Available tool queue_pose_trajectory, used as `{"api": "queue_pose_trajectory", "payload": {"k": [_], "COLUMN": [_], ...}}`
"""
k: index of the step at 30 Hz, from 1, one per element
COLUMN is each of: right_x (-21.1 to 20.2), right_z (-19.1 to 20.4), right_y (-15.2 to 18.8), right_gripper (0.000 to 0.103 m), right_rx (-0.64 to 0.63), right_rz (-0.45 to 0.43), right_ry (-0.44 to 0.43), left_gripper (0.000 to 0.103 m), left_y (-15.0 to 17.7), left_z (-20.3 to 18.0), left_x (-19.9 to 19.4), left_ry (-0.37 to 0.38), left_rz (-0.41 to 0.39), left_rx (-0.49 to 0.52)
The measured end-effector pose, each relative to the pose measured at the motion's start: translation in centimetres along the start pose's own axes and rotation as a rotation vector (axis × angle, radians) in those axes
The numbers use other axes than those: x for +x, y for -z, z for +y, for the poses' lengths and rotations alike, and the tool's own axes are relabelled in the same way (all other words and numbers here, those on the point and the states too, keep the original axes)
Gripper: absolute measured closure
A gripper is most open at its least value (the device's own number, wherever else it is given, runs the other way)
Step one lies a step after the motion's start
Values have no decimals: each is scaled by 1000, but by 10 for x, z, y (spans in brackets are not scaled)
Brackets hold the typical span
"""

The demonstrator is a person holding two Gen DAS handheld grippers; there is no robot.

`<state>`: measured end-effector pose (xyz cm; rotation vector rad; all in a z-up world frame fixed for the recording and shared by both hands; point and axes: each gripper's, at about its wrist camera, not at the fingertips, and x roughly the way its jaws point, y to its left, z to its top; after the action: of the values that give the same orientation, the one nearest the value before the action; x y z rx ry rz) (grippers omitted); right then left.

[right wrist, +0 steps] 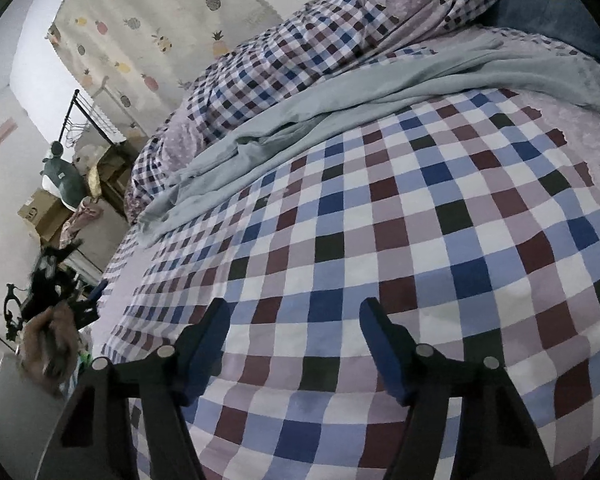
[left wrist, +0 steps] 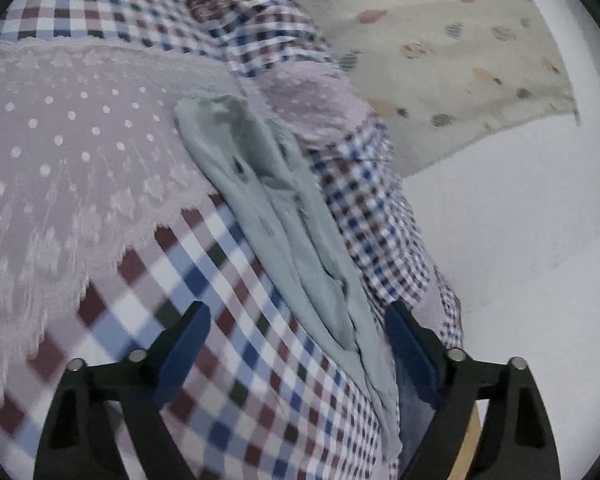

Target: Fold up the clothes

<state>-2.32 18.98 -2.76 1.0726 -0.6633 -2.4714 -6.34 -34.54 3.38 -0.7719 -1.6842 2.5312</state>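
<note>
A pale green garment (left wrist: 276, 208) lies crumpled in a long strip across the checked bed cover (left wrist: 220, 360). Its near end runs in between the fingers of my left gripper (left wrist: 296, 312), close to the right finger; the jaws stand open and the pads do not press on it. In the right wrist view the same garment (right wrist: 340, 108) stretches across the far part of the checked cover (right wrist: 420, 240). My right gripper (right wrist: 294, 304) hovers open over bare cover, nothing between its fingers. At the bed's left edge a hand (right wrist: 48, 340) holds the left gripper (right wrist: 96, 294).
A bunched checked duvet (right wrist: 280, 64) lies behind the garment. A lilac dotted lace panel (left wrist: 60, 152) covers part of the bed. A pineapple-print curtain (right wrist: 148, 20) hangs on the wall. Boxes and a plush toy (right wrist: 60, 172) stand beyond the bed's left edge. Blue fabric (right wrist: 560, 12) shows top right.
</note>
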Motion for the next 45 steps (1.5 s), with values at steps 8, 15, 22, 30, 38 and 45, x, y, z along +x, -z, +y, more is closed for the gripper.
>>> {"api": "queue_pose_trajectory", "payload": {"k": [8,15,22,30,38,45], "right_x": [-6,5,11,21,75,112], "right_z": [-17,-23,-27,-72,-112,-132], "right_y": [-7,-9,-16,-74,-159,-195], "right_gripper": [32,32,31,31,31,31], "right_rx": [92,107,123,238,331,337], "right_rz": [-49,-31,-33,-83,-118,-146], "right_ry": [-87,-102,-126,-75,5,53], "left_gripper": [23,25,30,73,53,66], "left_y": [-72,-108,-136,-154,-163,-165], "left_z": [16,38,50,71,66,58], "left_x": [55,103,131,146,160,170], "left_ry": [-163,-296,-264,-236,-187,-150], "left_rz": [-14,13,14,29,54,58], "left_rx": [107,161,163,108,123,169]}}
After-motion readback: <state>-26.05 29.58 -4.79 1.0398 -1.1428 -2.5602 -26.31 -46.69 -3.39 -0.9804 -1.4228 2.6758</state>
